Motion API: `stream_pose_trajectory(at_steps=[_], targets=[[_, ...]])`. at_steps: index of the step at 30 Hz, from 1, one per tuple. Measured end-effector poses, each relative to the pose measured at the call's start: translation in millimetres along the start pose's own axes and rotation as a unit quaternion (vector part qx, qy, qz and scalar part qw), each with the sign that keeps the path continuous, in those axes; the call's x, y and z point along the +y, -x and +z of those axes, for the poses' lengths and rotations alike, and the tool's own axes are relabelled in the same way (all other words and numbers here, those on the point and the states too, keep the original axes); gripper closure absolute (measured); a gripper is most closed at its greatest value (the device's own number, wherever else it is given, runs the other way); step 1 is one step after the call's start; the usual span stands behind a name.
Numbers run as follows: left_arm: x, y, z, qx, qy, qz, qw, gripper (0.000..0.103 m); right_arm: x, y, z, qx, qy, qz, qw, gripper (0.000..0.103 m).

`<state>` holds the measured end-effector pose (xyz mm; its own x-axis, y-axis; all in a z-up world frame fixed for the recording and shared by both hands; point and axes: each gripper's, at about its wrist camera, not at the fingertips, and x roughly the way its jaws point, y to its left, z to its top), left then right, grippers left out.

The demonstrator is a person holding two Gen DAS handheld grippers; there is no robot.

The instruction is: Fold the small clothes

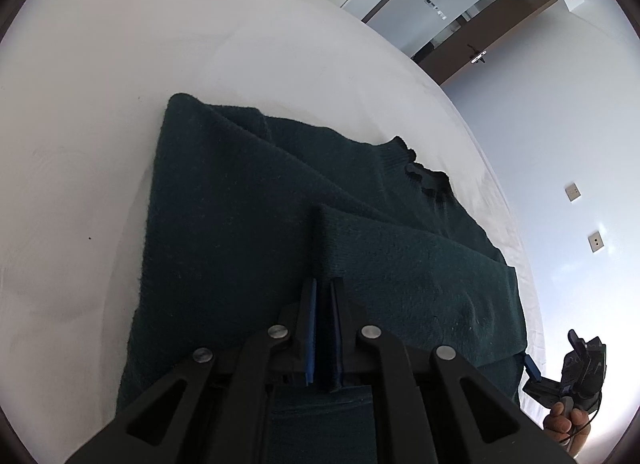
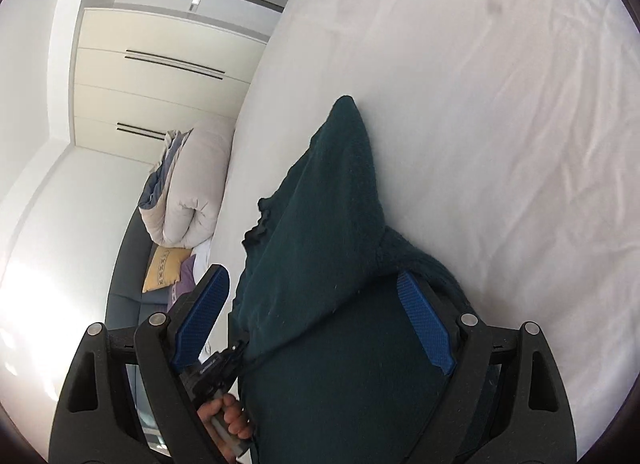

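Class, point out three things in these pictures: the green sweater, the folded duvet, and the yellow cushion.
green sweater (image 1: 240, 203), left wrist view, flat body panel.
folded duvet (image 2: 196, 187), right wrist view, rolled white side.
yellow cushion (image 2: 164, 268), right wrist view, front face.

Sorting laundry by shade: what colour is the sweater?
Dark green sweater, clearest in the left wrist view.

Sweater (image 1: 248, 223) on bed (image 1: 80, 123), duvet (image 2: 196, 183) behind, by wardrobe (image 2: 160, 75).

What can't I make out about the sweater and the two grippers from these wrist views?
- Left wrist view: the sweater's near hem, hidden behind the left gripper, which is shut on a fold.
- Right wrist view: the sweater's lower part, cut off by the bottom edge; the right gripper is open around it, contact unclear.
- The second sleeve: folded under, unseen.
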<state>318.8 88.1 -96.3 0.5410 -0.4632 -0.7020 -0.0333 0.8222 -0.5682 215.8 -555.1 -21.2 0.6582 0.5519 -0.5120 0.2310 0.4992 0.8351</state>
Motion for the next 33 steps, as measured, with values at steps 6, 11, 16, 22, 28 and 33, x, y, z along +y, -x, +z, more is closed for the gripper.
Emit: stream_pose_trajectory(at_steps=[6,11,16,22,28,33], targets=[[6,-5,-4,-0.023,-0.012,-0.022,0.9994,0.091,36,-9,25,0.054,0.036,0.056,0.996,0.017],[13,-7,-11,-0.045,-0.019,-0.050,0.9976,0.091,22,-76,57,0.101,0.003,0.030,0.994,0.017],[16,-9,-11,-0.049,-0.016,-0.059,0.9969,0.092,7,-101,94,0.070,-0.037,0.064,0.995,0.017],[15,-9,-12,-0.054,-0.020,-0.057,0.9967,0.092,7,-124,127,0.069,-0.035,0.031,0.997,0.017],[15,-3,-12,-0.051,-0.014,-0.063,0.9966,0.092,6,-98,96,0.063,-0.017,0.048,0.997,0.017],[12,47,-9,-0.081,-0.023,-0.057,0.9948,0.050,5,-39,28,0.071,0.014,0.064,0.995,0.016]])
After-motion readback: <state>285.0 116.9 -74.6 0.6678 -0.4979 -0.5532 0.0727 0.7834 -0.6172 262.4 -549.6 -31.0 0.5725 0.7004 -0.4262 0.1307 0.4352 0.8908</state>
